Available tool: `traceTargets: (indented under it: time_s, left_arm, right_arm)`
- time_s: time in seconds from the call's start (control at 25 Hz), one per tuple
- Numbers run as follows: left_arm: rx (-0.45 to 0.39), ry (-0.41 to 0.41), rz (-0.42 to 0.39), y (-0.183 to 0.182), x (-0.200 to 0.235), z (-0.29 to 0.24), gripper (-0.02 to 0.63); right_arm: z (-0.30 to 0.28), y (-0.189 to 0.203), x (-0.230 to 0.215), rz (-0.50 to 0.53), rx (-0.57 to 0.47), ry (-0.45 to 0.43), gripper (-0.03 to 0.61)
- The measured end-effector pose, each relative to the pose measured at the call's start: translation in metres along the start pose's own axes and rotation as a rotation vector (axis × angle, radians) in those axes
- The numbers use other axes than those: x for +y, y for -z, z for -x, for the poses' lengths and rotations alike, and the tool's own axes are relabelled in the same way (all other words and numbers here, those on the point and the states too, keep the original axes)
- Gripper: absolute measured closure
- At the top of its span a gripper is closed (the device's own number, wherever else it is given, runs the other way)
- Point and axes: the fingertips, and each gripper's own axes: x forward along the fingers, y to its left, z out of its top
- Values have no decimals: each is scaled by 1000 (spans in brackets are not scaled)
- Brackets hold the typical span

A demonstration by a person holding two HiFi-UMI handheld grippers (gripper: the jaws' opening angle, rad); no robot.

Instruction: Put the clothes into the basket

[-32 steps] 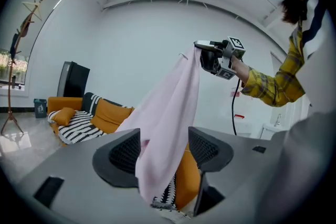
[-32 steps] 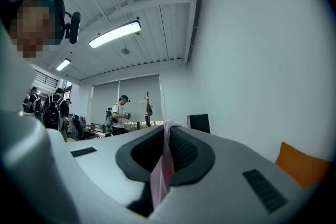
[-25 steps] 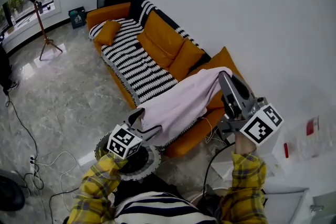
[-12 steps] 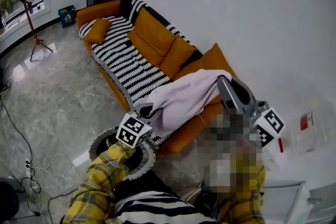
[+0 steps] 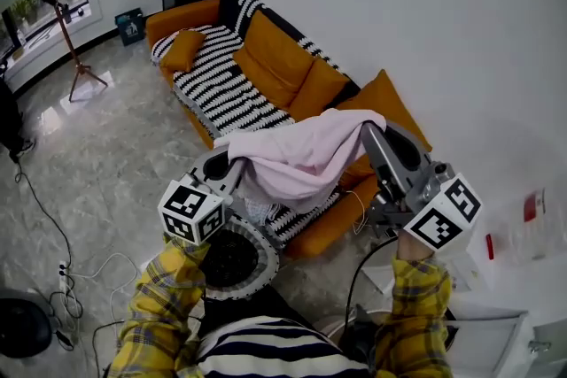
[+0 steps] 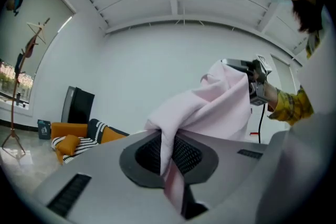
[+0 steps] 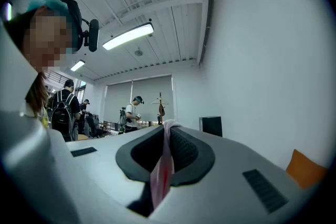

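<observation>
Pinching a fold of the pink garment (image 5: 301, 157) in the left tongs (image 5: 227, 165), just closed on it. Pinching another edge in the right tongs (image 5: 372, 133), pressed tight on a thin strip. Holding it slung in the air between the two, over the near end of the sofa (image 5: 266, 66), above and a little beyond the basket (image 5: 268, 257) on the floor. Not yet in.

To do well: keep both pinches firm, bring the tongs nearer together over the basket's dark middle, lower until the sag lies inside the rim, then let go. Mind the hanging hem, likely to catch on the rim or the sofa edge.

Seen only from the head view: basket, sofa, hang of the cloth. Seen only from the left gripper view: cloth passing between the pads (image 6: 189, 155) and running up to the right tongs. From the right gripper view: just the pinched strip, no basket.
</observation>
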Motion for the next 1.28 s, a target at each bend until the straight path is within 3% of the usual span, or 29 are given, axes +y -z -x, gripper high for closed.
traceTargets:
  time_s: [0.32, 0.72, 1.0, 1.28]
  left_arm:
    - [-162, -100, -26, -83, 8, 79, 584]
    - [-221, -175, -166, -135, -37, 196, 584]
    - [-147, -264, -133, -127, -33, 202, 584]
    - [-28, -305, -46, -49, -41, 227, 584]
  right_arm:
    - [-31, 4, 30, -37, -32, -140, 541]
    - [-54, 24, 116, -72, -30, -336, 541]
    - [-79, 43, 103, -120, 21, -435, 541]
    - [-62, 127, 128, -192, 141, -454, 541]
